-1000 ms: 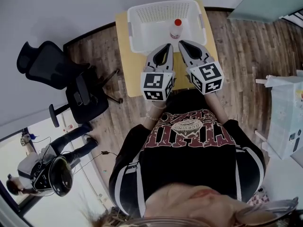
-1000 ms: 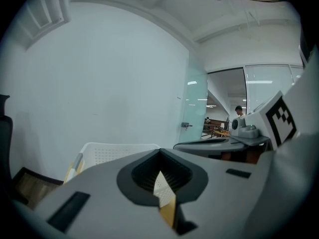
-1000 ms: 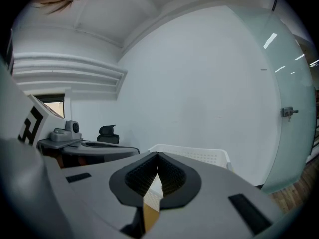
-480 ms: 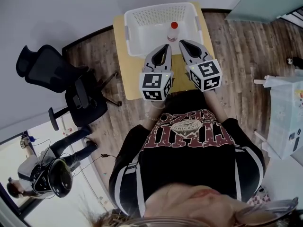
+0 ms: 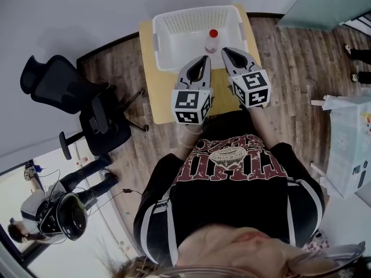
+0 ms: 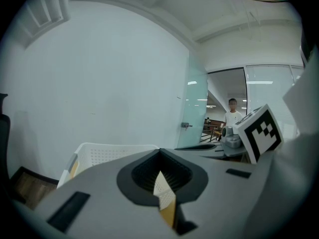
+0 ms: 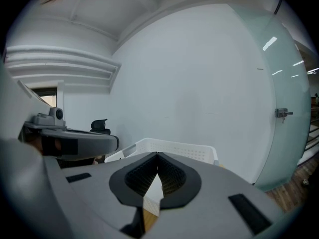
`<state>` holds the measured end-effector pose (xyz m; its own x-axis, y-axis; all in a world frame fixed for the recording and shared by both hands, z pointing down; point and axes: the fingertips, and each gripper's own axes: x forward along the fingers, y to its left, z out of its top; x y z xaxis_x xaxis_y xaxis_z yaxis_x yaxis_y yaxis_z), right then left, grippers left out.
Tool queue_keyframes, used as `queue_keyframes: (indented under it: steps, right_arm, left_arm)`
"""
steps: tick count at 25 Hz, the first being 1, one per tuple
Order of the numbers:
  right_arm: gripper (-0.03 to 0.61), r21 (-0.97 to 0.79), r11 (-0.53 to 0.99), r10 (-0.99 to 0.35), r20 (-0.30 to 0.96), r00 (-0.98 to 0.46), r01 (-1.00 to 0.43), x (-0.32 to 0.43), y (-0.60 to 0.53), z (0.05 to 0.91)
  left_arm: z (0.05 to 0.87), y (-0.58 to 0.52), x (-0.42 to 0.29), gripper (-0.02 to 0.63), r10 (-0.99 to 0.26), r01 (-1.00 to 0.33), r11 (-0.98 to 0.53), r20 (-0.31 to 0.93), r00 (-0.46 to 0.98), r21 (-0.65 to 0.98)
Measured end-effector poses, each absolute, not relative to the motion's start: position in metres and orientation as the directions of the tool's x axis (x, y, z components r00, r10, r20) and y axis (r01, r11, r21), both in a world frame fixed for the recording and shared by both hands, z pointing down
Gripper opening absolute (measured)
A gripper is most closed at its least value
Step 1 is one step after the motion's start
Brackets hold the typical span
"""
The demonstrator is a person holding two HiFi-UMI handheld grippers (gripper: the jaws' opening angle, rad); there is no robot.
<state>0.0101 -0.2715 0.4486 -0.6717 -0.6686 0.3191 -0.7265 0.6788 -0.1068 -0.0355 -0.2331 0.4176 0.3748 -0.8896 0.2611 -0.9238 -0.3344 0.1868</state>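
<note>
The fingers of my left gripper and my right gripper are closed tip to tip on nothing, hovering at the near rim of the white basket on the counter; the red-capped bottle stands upright inside, just beyond my right tips; I judge it light, smooth and tippy, best taken round the body below the cap; only the head view shows it; both gripper views catch just the basket's perforated wall.

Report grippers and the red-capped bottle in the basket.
Left gripper and right gripper: jaws shut, empty, held over near edge of white perforated plastic basket. Small red-capped bottle upright inside, untouched, just beyond right gripper. Nothing in between.
</note>
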Motion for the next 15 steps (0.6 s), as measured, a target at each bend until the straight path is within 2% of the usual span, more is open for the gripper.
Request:
queue_keyframes:
  steps: [15]
  right_arm:
    - [0.018,-0.077,0.680,-0.654,0.387,-0.650,-0.729,-0.012,-0.308,0.477]
  left_arm:
    - [0.423,-0.238,-0.067,0.048,-0.905,-0.937,-0.283,0.266,0.332,0.206]
